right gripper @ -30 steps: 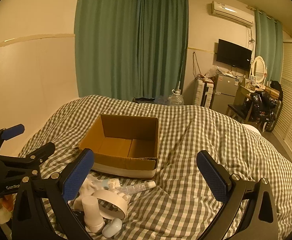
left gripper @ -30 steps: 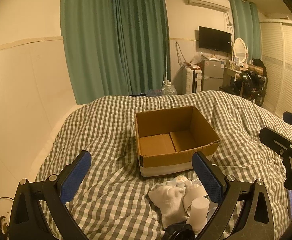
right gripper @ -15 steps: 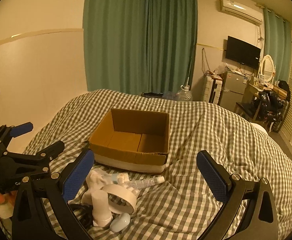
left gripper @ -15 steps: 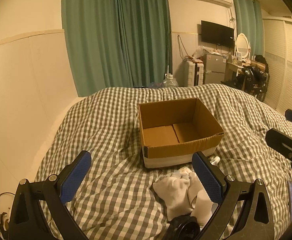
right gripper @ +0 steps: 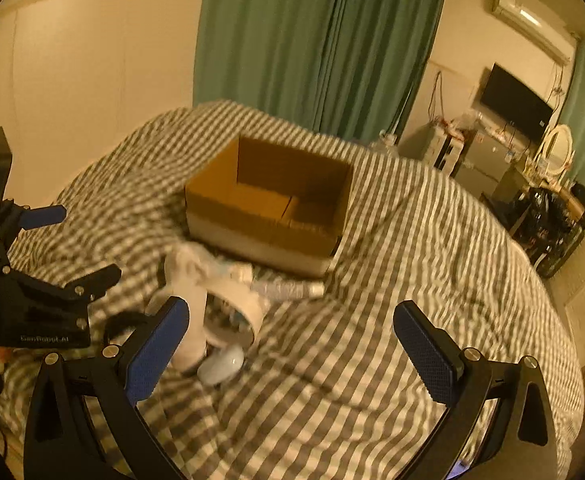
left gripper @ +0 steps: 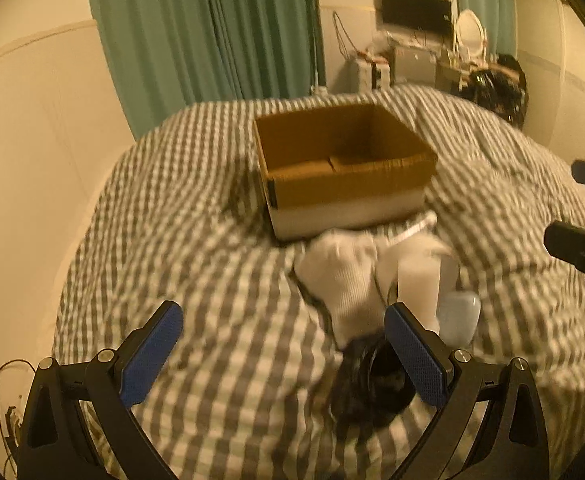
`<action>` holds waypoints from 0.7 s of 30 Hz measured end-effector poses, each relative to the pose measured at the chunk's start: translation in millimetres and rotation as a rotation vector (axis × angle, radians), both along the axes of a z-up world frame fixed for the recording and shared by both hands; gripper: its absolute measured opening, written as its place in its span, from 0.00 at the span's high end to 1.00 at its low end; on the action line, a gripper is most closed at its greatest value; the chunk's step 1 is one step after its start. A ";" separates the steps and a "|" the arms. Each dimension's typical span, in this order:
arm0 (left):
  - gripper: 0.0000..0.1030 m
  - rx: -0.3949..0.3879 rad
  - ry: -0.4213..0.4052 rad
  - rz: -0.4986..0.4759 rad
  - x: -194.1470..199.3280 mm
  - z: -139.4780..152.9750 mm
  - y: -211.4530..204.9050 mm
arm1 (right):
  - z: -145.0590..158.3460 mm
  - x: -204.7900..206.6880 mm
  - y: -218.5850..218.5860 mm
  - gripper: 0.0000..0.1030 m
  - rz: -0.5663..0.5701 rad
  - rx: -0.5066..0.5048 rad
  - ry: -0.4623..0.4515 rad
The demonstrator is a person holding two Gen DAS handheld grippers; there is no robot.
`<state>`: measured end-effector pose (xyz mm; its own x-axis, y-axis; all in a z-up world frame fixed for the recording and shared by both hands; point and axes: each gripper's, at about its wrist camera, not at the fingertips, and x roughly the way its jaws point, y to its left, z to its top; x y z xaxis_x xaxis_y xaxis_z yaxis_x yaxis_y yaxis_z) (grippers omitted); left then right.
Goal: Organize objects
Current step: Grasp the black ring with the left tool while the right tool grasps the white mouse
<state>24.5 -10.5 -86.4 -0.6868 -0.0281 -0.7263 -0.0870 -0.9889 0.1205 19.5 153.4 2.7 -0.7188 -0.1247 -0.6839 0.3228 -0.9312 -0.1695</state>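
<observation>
Bedding first: grey-and-white checked duvet [left gripper: 196, 240] is covering the whole bed & carrying everything. Open brown cardboard box w/ a white lower band [left gripper: 344, 168] is sitting mid-bed, nothing inside as far as both views are showing. Vs a sec ago both cams are tipping downward & closing in on the pile, frames blurring w/ the motion, so I'm judging the 1st pick is starting; nothing boxed yet. Pile is lying just in front of the box's near wall: white knit socks [left gripper: 344, 276], wide white tape roll [right gripper: 236, 304], upright white cylinder bottle [right gripper: 190, 320], clear slim tube [right gripper: 288, 290] touching the box foot, small pale-blue oval case [left gripper: 458, 316], dark round object [left gripper: 380, 380] nearest the cam, too blurred to ID. Left gripper [left gripper: 288, 356] is hanging over the pile's near-left edge, blue-padded fingers spread wide, gripping nothing. Right gripper [right gripper: 292, 348] is hovering to the pile's right, fingers equally wide, nothing between them. Room: green curtains [right gripper: 312, 48], cream wall panel, wall TV [right gripper: 514, 100], cluttered desk behind.
</observation>
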 end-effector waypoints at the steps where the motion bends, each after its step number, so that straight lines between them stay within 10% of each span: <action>1: 0.00 0.001 -0.016 -0.006 1.5 -5.2 0.7 | -5.1 -0.2 0.0 0.01 0.005 -0.006 -0.021; 6: 0.03 -0.007 -0.078 -0.071 3.6 -30.4 11.4 | -33.7 -3.9 -11.0 0.02 0.053 -0.017 -0.122; 12: 0.49 0.012 -0.151 -0.125 -3.1 -51.6 18.0 | -79.6 -14.3 -22.7 0.16 0.062 -0.012 -0.268; 17: 0.84 0.055 -0.162 -0.152 -2.2 -53.6 18.6 | -102.1 -21.3 -25.9 0.54 0.084 -0.044 -0.340; 21: 0.88 0.049 -0.142 -0.170 1.0 -49.6 21.2 | -106.2 -19.5 -30.4 0.59 0.108 -0.030 -0.332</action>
